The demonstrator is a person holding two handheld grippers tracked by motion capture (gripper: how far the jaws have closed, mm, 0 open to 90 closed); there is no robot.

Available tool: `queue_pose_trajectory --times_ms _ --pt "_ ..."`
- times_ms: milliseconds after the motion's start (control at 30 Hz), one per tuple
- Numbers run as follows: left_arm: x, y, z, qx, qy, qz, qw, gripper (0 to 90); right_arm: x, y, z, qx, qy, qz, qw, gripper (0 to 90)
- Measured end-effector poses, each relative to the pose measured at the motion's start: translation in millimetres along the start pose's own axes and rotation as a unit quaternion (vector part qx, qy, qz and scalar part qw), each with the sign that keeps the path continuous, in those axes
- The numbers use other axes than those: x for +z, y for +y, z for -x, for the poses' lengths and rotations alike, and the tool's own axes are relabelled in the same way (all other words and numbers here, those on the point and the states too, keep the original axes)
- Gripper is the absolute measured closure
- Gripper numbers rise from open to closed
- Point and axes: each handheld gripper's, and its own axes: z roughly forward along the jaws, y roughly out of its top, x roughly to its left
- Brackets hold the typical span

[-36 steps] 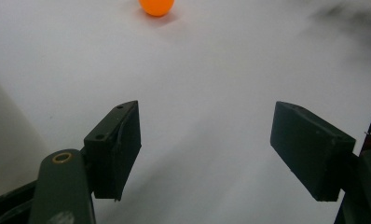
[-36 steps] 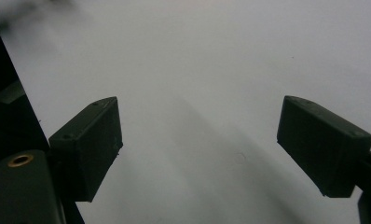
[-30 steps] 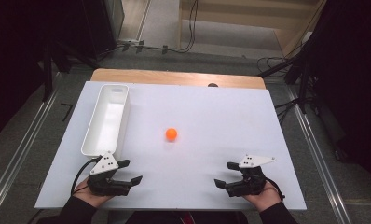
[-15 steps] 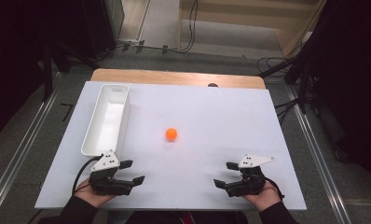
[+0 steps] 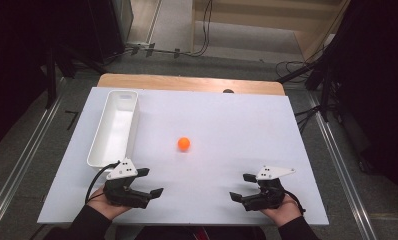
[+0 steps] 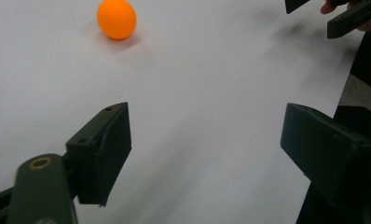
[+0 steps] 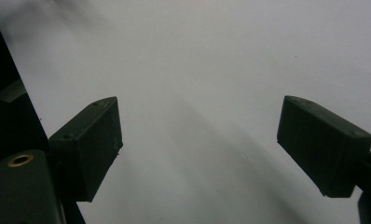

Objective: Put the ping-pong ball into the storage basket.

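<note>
1. Left gripper – jaws just been opening, now wide, nothing between them.
2. Orange ball sits well ahead of it, up and right.
3. Right gripper – wide open too, empty.

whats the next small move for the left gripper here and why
Probably ease the left gripper forward toward the orange ball. Its jaws have just been opening and stand wide with nothing between them, and the ball lies loose on the white table, ahead of the jaws and apart from the white tray. The right gripper hangs open near the table's front edge, no closer to the ball.
</note>
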Motion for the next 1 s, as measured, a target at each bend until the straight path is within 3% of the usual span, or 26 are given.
queue_pose_trajectory --times_ms 67,200,233,267,367,400,1000 --pt "1.0 2.7 0.5 0.014 -0.006 -0.006 0.9999 14.5 0.1 0.0 0.1 0.0 -0.001 -0.001 1.0 12.6" --pt "5.2 5.9 3.7 0.017 -0.016 -0.008 0.9997 12.4 0.4 -0.1 0.3 0.0 -0.002 -0.005 1.0 12.6" --pt "7.9 8.2 5.4 0.015 -0.01 -0.014 0.9997 2.0 0.6 0.0 0.6 0.0 -0.003 -0.005 1.0 12.6" --pt "8.9 9.6 5.7 0.013 -0.003 -0.013 0.9998 0.0 0.6 0.0 0.6 0.0 -0.003 -0.004 1.0 12.6" --pt "9.9 12.2 5.1 0.003 -0.007 -0.004 1.0 0.0 0.6 0.1 0.5 -0.001 -0.003 -0.004 1.0 12.6" --pt "10.9 14.2 3.7 -0.009 -0.017 -0.002 0.9998 0.0 0.9 -0.1 0.3 -0.001 -0.003 -0.004 1.0 12.7" --pt "22.6 34.0 -3.5 -0.015 0.004 -0.014 0.9998 0.0 1.2 0.1 -0.2 -0.001 -0.003 -0.006 1.0 12.6"
